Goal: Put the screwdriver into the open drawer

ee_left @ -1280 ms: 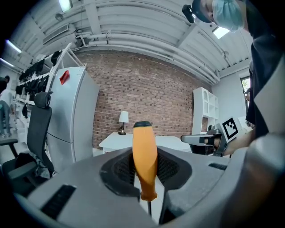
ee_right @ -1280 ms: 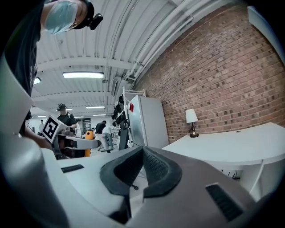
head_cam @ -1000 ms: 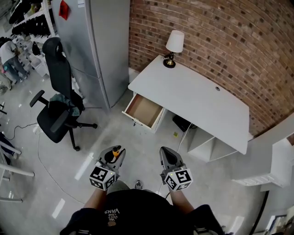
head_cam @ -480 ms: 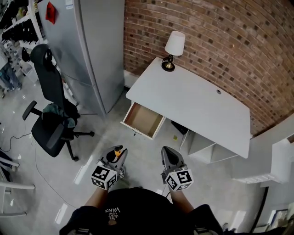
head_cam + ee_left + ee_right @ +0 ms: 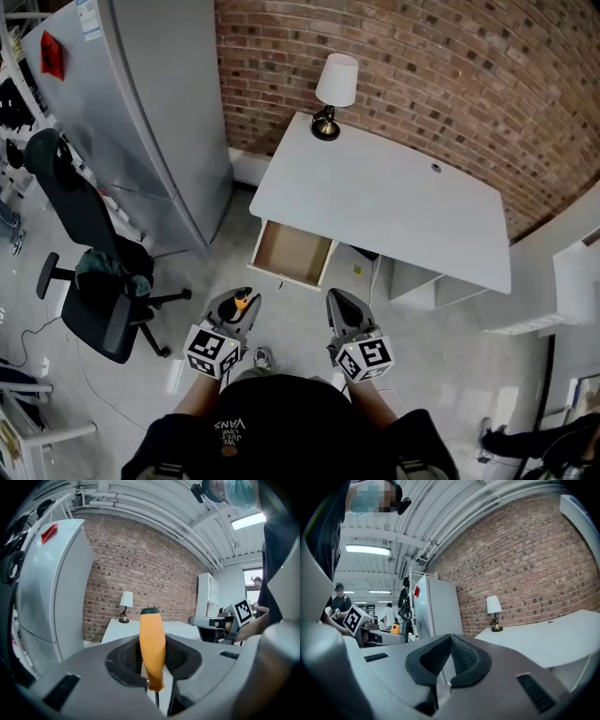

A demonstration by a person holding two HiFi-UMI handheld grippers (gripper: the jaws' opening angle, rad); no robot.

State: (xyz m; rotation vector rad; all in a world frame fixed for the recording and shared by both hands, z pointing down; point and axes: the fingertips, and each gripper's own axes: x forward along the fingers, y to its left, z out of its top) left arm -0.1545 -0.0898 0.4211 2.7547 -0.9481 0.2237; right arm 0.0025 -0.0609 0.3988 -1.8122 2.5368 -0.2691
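Observation:
My left gripper (image 5: 236, 309) is shut on a screwdriver (image 5: 242, 302) with an orange handle, which stands upright between the pads (image 5: 151, 653). The thin shaft points down below the jaws. My right gripper (image 5: 341, 313) is beside it at the same height, jaws together with nothing between them (image 5: 450, 641). Both hang over the floor just short of the open wooden drawer (image 5: 292, 253), which is pulled out from the left end of the white desk (image 5: 394, 202). The drawer looks empty. In the left gripper view the right gripper (image 5: 212, 620) shows off to the right.
A lamp (image 5: 333, 92) stands at the desk's far left corner against the brick wall (image 5: 422, 66). A tall grey cabinet (image 5: 141, 112) rises left of the desk and a black office chair (image 5: 94, 281) stands further left. White shelving (image 5: 567, 281) is at the right.
Both grippers have travelled forward across the floor toward the desk, so the drawer lies closer in front of them. The grip on the screwdriver is unchanged.

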